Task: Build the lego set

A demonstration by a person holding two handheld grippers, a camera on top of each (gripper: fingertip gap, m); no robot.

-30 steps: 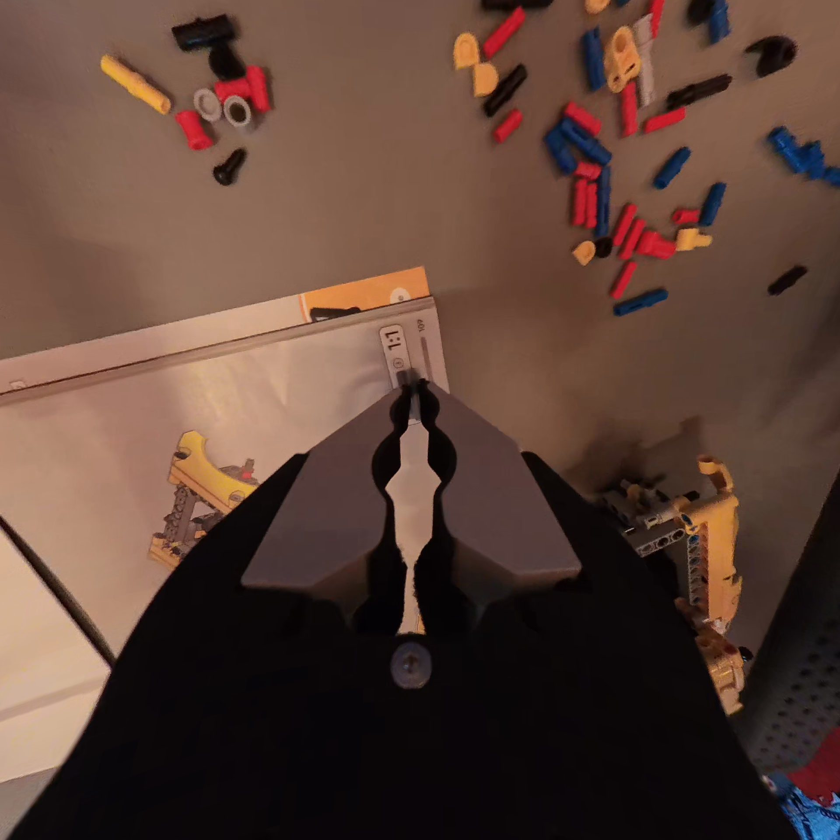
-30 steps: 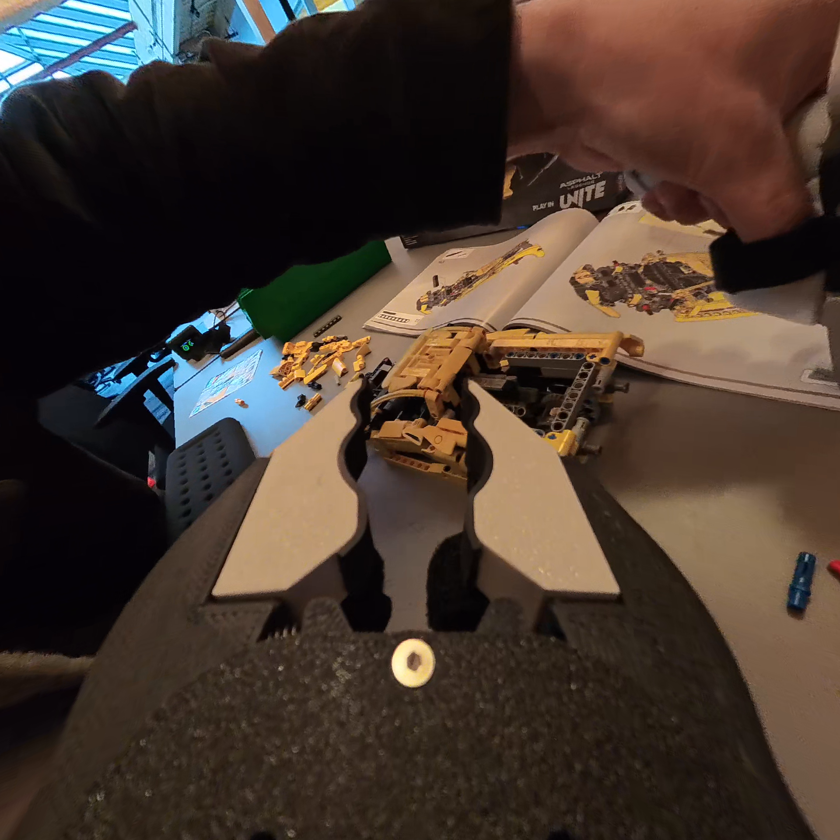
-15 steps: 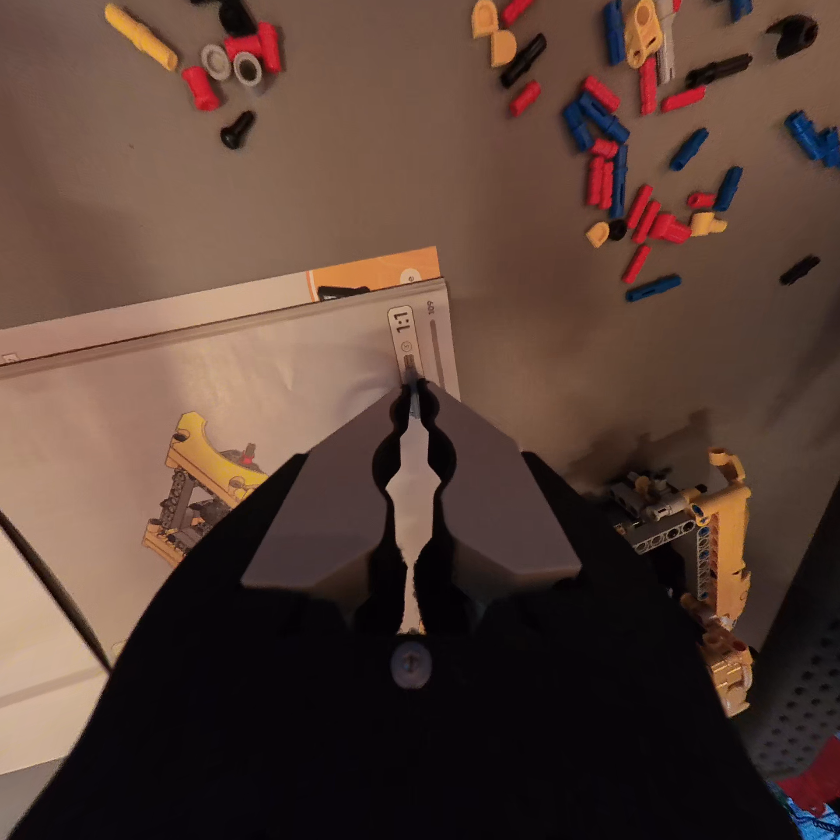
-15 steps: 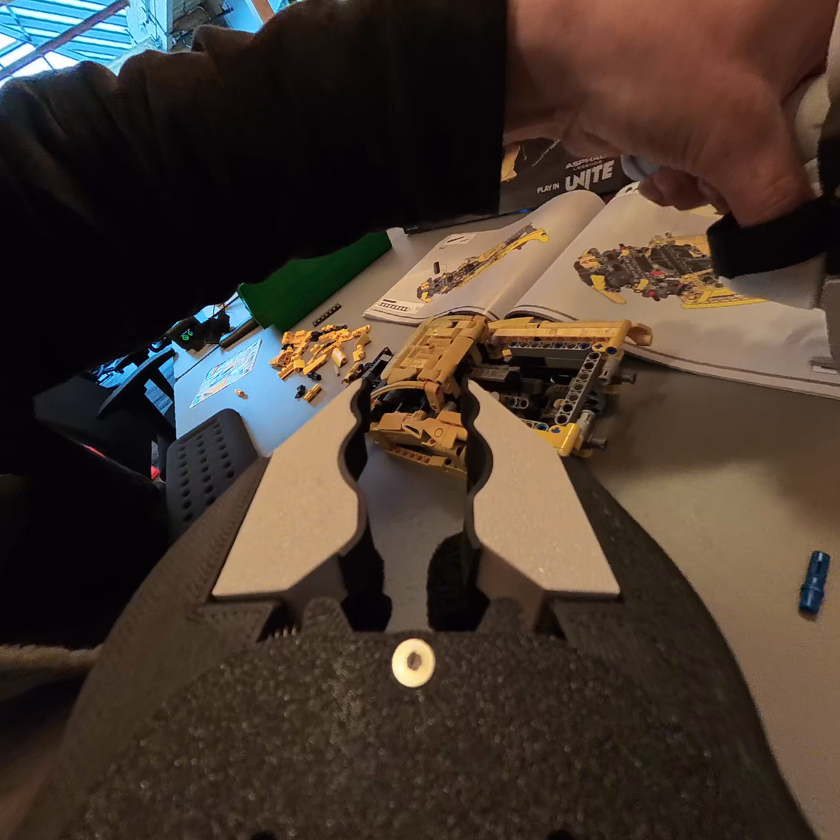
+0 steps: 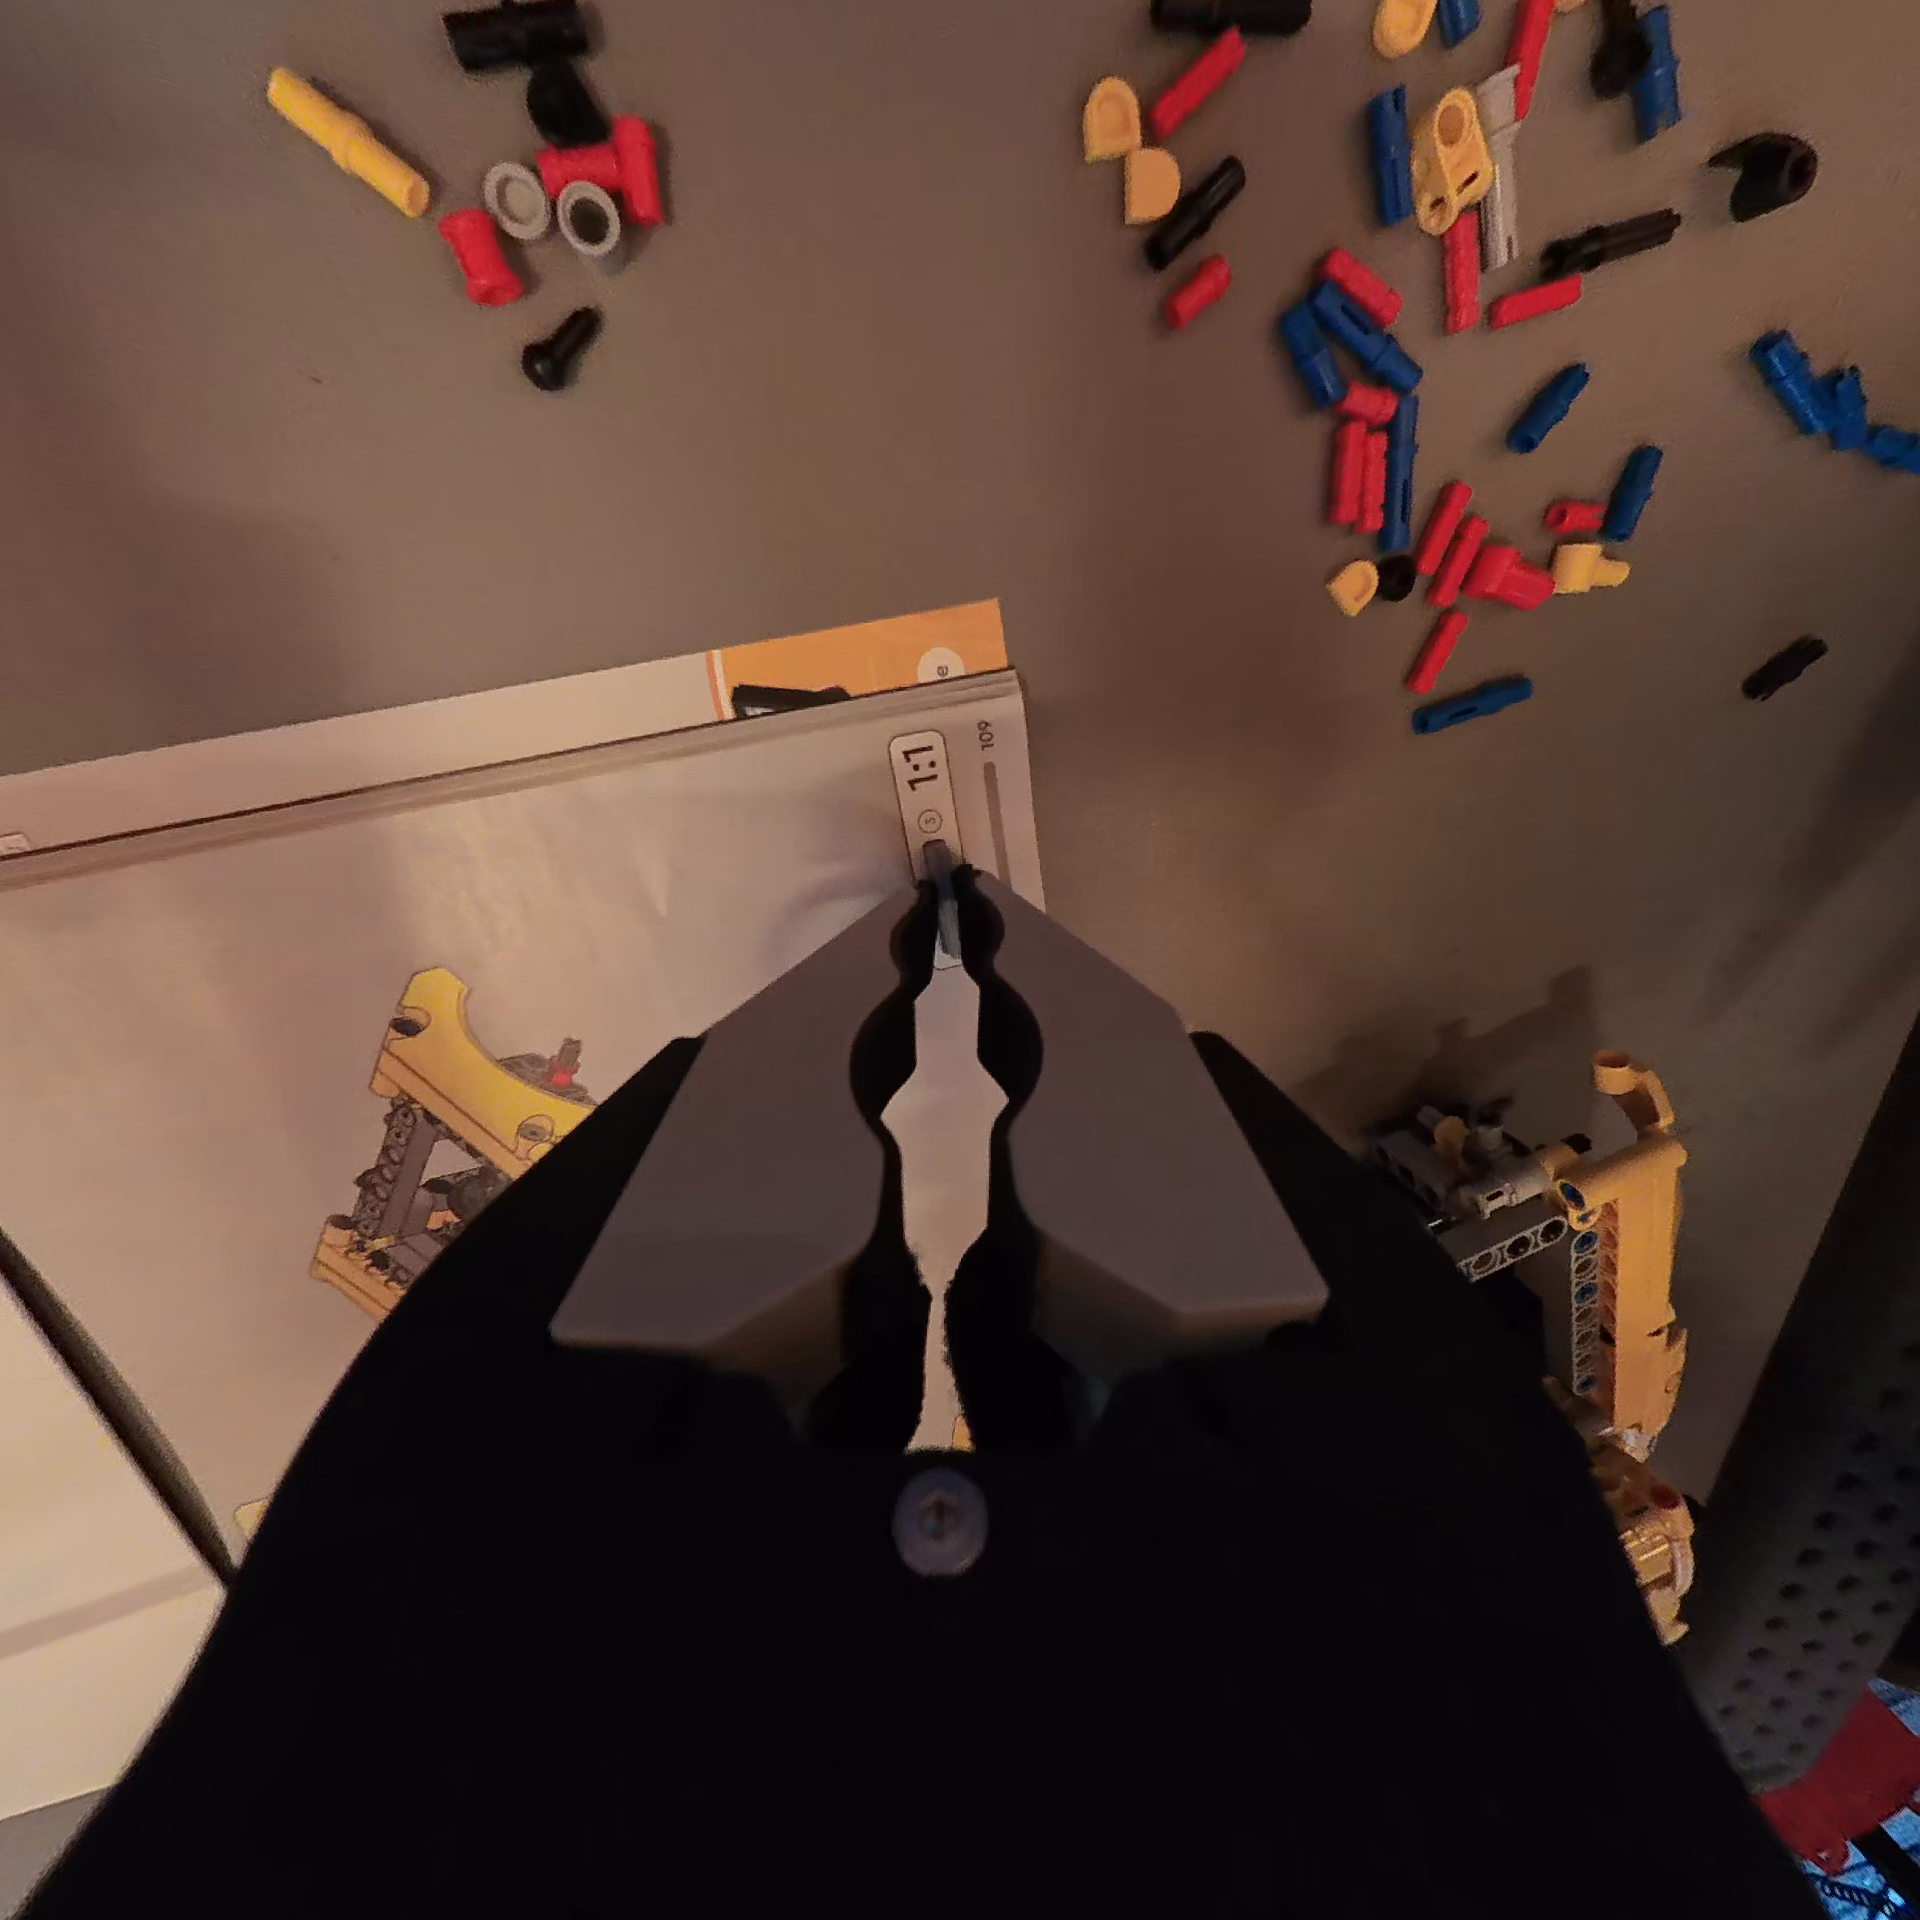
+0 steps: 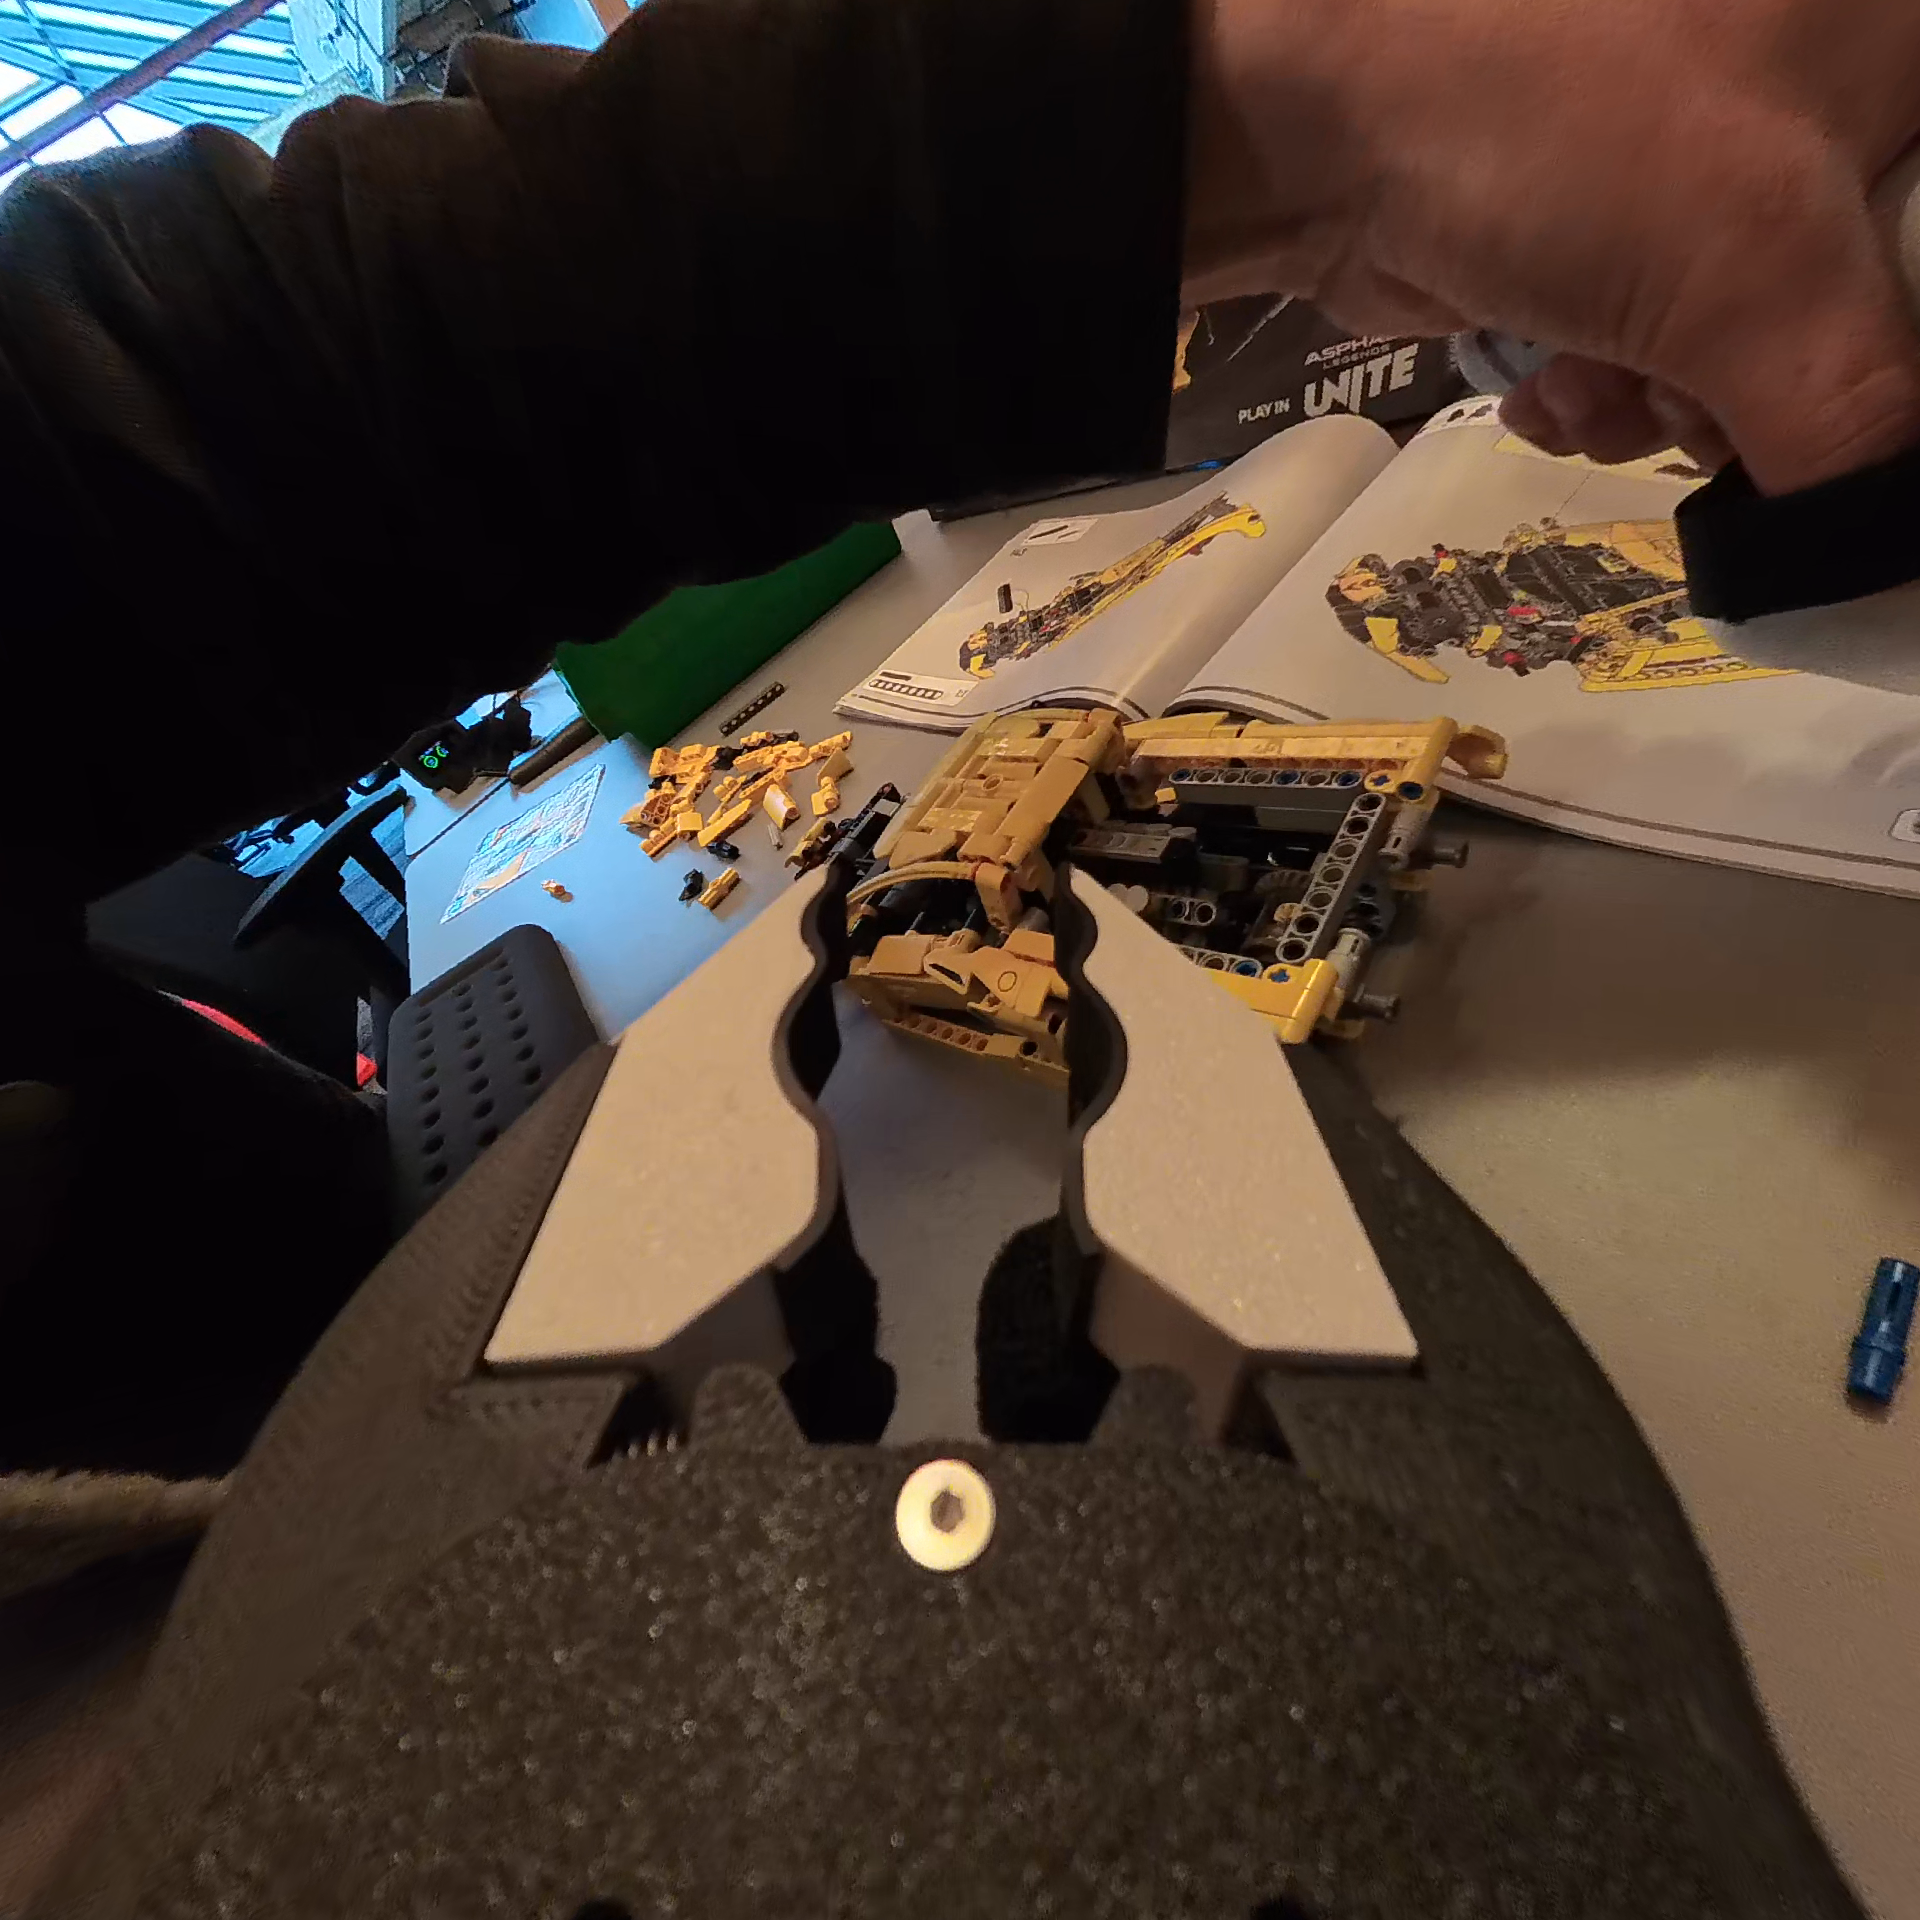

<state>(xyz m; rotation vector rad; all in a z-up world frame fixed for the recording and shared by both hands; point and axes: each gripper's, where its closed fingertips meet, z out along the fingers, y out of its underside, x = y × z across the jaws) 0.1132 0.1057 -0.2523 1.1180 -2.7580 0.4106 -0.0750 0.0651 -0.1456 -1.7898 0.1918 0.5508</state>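
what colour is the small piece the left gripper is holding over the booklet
Grey: a small thin grey piece, seen best in the left wrist view.

Grey table (image 6: 1621, 1122), perforated black chair (image 6: 468, 1039), perhaps skylight (image 6: 125, 73)

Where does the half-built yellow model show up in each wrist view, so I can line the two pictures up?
Left wrist view: the half-built yellow model sits at the lower right edge, right of the instruction booklet.
Right wrist view: it lies at centre, just beyond the open right gripper, in front of the booklet.
Shared landmark: the open instruction booklet, beside the model in both views.
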